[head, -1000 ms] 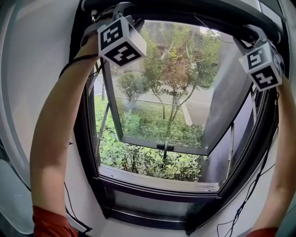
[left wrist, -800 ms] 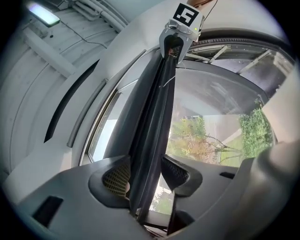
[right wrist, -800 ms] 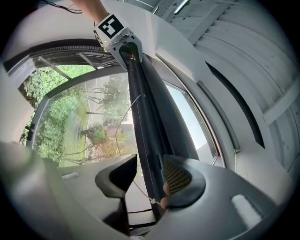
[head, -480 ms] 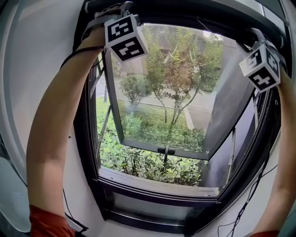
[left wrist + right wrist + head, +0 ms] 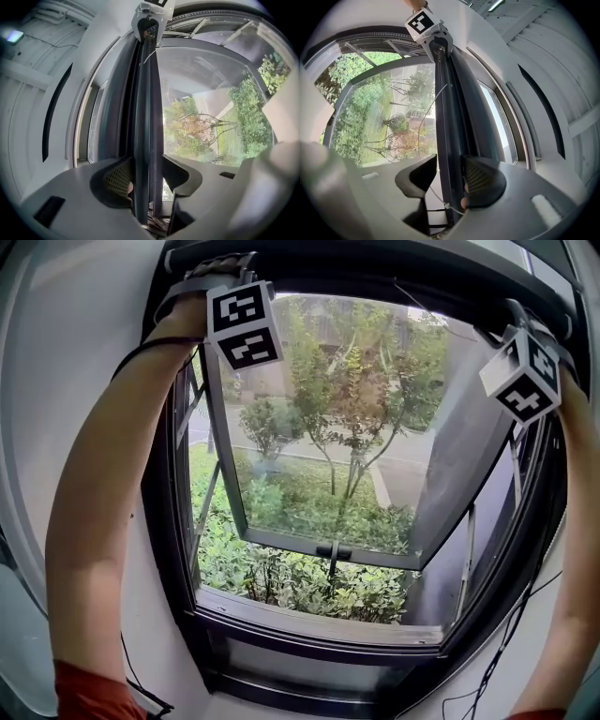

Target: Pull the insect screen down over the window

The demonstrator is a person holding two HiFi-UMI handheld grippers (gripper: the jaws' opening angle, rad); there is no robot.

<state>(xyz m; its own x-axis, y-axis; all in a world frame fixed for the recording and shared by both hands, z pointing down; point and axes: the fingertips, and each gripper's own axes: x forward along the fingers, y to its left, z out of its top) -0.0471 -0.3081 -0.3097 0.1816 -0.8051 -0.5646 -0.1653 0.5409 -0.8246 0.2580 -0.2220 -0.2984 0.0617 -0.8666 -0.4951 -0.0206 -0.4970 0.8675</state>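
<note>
The insect screen's dark pull bar point(image 5: 375, 268) runs along the top of the window frame. Both arms are raised to it. My left gripper point(image 5: 216, 268) is at the bar's left end, my right gripper point(image 5: 527, 324) at its right end. In the left gripper view the bar point(image 5: 145, 103) passes between the jaws of my left gripper point(image 5: 147, 176), which have just been opening and stand wide. In the right gripper view the bar point(image 5: 450, 112) lies between the jaws of my right gripper point(image 5: 450, 176), which have also been opening, with a slight gap on one side.
The glass sash point(image 5: 328, 427) is tilted open outward, with its handle point(image 5: 333, 552) at the bottom and shrubs and trees beyond. The dark sill point(image 5: 319, 615) is below. Cables point(image 5: 497, 662) hang at the lower right. A thin white cord point(image 5: 440, 93) runs along the bar.
The left marker cube has rolled and shifted a little left and up along the bar. The right cube has rolled and edged slightly inward. Both arms stay raised.
</note>
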